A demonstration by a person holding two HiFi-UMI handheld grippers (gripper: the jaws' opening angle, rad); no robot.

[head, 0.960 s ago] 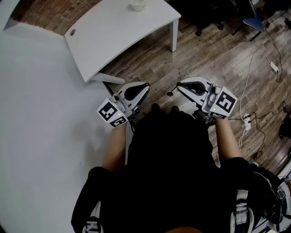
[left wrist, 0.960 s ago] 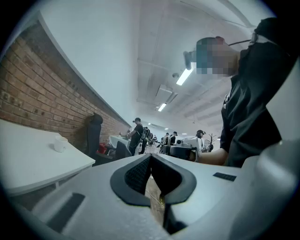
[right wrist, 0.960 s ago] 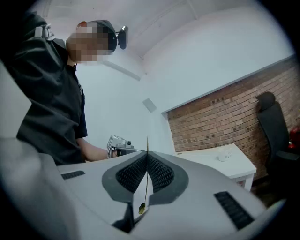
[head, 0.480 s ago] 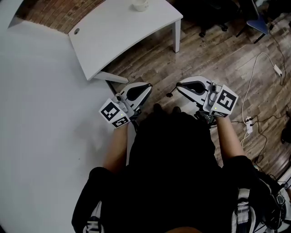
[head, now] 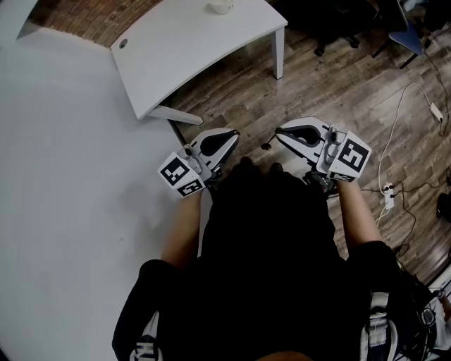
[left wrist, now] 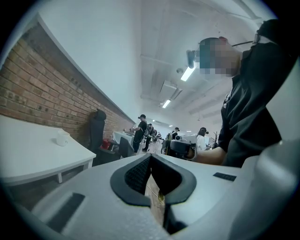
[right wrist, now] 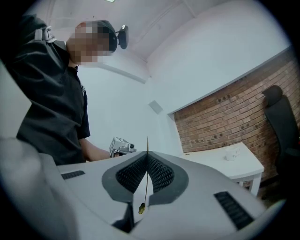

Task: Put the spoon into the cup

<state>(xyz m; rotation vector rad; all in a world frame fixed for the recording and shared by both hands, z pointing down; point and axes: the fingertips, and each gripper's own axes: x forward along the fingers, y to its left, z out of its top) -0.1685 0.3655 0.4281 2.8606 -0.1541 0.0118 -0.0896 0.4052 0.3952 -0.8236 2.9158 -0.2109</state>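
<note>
A white cup [head: 220,5] stands on the white table [head: 190,49] at the top edge of the head view, far ahead of both grippers. It also shows small in the left gripper view, cup [left wrist: 62,138], and in the right gripper view, cup [right wrist: 231,153]. No spoon shows in any view. My left gripper [head: 229,134] and right gripper [head: 278,132] are held level close in front of the person's body, over the wooden floor. In their own views the left gripper [left wrist: 151,157] and right gripper [right wrist: 147,154] have their pads together with nothing between them.
A white wall [head: 63,211] fills the left side and a brick wall [head: 84,17] runs behind the table. Cables and a power strip [head: 387,194] lie on the floor at right. Office chairs [head: 409,28] stand at the back right. Several people stand far off [left wrist: 143,131].
The table and both grippers sit slightly farther right in the head view than a second ago. Both grippers stay shut and close to the body.
</note>
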